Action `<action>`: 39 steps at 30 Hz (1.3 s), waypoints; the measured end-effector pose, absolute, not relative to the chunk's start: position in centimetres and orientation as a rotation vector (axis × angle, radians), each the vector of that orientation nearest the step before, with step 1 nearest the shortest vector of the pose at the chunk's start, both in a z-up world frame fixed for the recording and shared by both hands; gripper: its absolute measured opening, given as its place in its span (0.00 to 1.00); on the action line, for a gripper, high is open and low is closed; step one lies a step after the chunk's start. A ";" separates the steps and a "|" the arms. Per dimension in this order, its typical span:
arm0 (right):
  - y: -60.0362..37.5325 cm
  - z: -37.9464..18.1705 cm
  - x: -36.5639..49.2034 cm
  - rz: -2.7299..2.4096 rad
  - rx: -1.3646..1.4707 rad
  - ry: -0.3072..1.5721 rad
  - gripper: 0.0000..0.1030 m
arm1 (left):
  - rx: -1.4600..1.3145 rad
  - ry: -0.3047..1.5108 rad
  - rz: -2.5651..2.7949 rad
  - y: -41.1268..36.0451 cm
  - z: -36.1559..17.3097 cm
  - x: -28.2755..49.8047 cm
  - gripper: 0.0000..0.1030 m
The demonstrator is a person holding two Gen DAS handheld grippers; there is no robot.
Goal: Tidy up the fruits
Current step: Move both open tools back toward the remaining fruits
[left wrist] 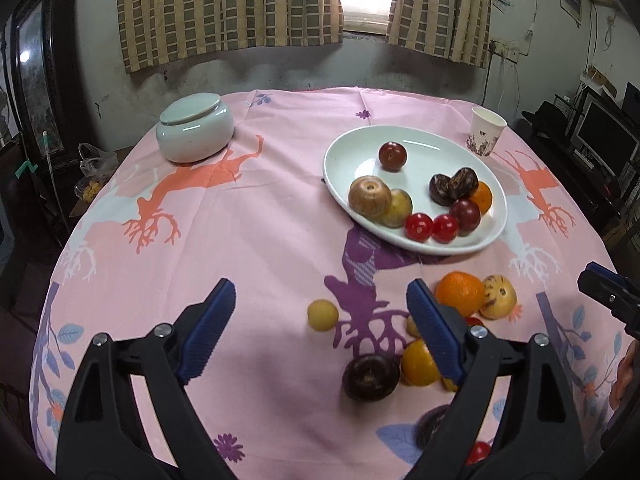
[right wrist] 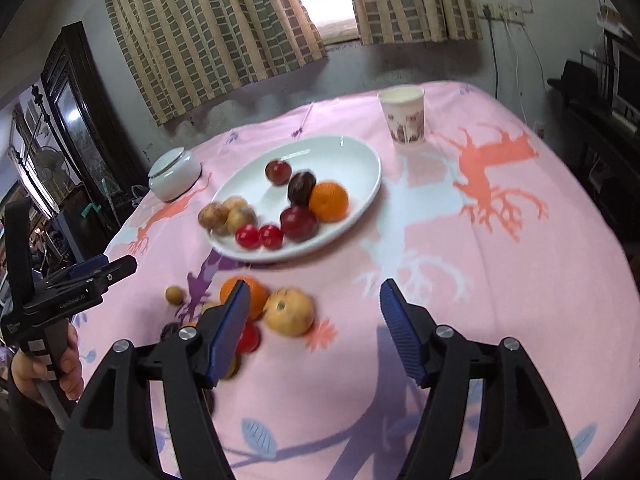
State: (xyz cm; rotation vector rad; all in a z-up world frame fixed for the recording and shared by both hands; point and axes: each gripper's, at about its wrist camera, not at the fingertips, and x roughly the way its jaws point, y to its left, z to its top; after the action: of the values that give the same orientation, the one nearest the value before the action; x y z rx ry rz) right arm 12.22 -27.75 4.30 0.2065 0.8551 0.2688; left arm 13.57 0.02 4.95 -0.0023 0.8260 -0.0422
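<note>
Fruit (left wrist: 459, 293) lies loose by the plate (left wrist: 348, 148); both grippers' jaws (left (left wrist: 320, 306), right (right wrist: 314, 312)) gape empty.

Fruits on plate (left wrist: 416, 136), more fruits before it, jar (left wrist: 195, 128) left, cup (left wrist: 485, 131) right

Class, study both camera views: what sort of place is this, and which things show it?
Most likely a lived-in home room: checked curtains over a small window, a pink tablecloth on the table, and a monitor at one side.
</note>
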 end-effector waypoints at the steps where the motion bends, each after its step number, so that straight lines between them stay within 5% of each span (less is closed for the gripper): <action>1: -27.7 3.9 11.8 0.273 0.216 0.865 0.66 | 0.003 0.830 -0.046 0.1 4.6 13.0 0.87; 13: -28.3 0.0 10.7 0.304 0.328 0.939 0.66 | 0.045 0.858 -0.060 -0.2 1.6 10.0 0.88; 39: -23.9 0.4 9.0 0.344 0.061 0.935 0.68 | 0.109 0.920 -0.113 -1.6 -3.5 11.0 0.93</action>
State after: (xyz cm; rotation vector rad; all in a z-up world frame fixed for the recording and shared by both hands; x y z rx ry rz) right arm 8.95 -23.94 0.43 0.0607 0.9346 0.3439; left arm 10.96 -1.55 -3.52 0.1089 0.9199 -0.1132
